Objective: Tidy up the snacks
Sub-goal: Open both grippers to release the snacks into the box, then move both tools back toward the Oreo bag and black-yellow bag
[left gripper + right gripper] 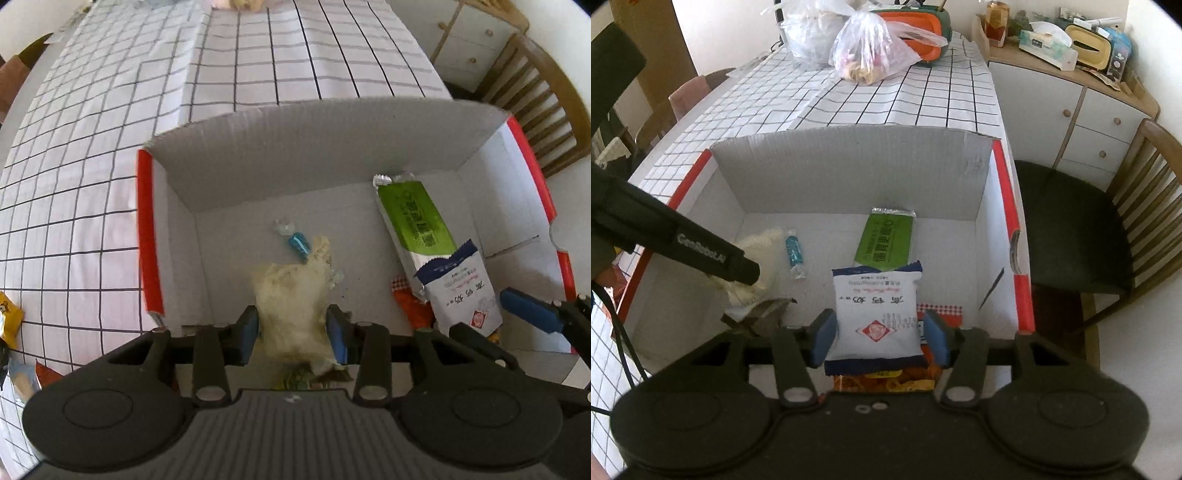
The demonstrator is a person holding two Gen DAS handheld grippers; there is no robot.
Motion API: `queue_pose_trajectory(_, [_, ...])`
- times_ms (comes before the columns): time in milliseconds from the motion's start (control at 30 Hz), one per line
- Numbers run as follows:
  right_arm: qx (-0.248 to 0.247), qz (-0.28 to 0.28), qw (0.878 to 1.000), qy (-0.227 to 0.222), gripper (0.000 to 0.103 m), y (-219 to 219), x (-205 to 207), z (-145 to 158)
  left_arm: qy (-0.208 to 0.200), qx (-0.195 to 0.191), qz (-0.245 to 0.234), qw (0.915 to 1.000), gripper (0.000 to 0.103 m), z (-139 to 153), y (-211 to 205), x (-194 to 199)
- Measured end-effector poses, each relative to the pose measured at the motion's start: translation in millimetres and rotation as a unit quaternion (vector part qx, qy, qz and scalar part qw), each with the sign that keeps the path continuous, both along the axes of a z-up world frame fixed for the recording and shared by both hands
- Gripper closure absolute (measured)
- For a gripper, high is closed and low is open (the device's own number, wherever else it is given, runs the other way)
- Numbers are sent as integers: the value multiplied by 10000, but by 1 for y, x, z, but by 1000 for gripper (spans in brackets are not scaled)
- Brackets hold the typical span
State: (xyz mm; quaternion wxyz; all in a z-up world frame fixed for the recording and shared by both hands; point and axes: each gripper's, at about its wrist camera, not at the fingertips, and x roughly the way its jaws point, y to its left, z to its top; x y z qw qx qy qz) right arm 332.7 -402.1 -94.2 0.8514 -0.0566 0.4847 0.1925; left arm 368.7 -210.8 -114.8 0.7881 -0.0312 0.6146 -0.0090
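Left wrist view: left gripper (293, 326) aimed steeply down into an open white cardboard box (295, 147) with red edges, standing on a checked tablecloth (110, 147). Between the blue pads, a cream packet (291, 306), its sides meeting both pads; impossible to tell whether pinched or merely flanked. Just beyond it on the box floor, a blue wrapped candy (298, 243). To the right, a green packet (415, 214) lying lengthwise, overlapped at its near end by a white-and-navy packet (461, 288), itself atop an orange packet (412, 306).

Seen here only: a yellow packet (9, 314) outside the box, on the cloth at the left edge, and one blue pad of the other tool reaching in from the right.

Right wrist view: right gripper (879, 338) straddling the white-and-navy packet, claw spread, a sliver of gap on the right-hand side, the left-hand pad at the packet's edge. Packet resting on the orange one inside the box.

Seen here only: the black body of the left tool slanting in from the left over the cream packet; two knotted plastic bags (871, 51) at the far end of the table; a cluttered white cabinet (1071, 110); the dark seat of a wooden chair (1071, 229) beside the box.
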Motion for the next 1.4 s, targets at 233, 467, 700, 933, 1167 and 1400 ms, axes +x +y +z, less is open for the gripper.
queue_pose_trajectory(233, [308,6,9993,-213,42,-5,-12,21,-340,-235,50,9991,52,20,12,-20])
queue_pose_trajectory(467, [560,48,9972,-500,37,1,-33,47,-742,-389,32,9965,50,42,24,-45])
queue_pose_trajectory(700, [777,-119,9945,-696,22,13,-54,68,-1155,-558,-88,9917,45,65,41,-75])
queue_pose_trajectory(933, [1007,-256,9910,-839,12,32,-76,85,-1636,-679,-252,9839,41,89,72,-104])
queue_pose_trajectory(1167, [1165,-351,9880,-953,9,59,-99,94,-1877,-754,-418,9784,36,100,105,-132])
queue_pose_trajectory(1400, [1274,-313,9862,-1012,0,94,-117,94,-2009,-824,-425,9752,29,96,146,-151])
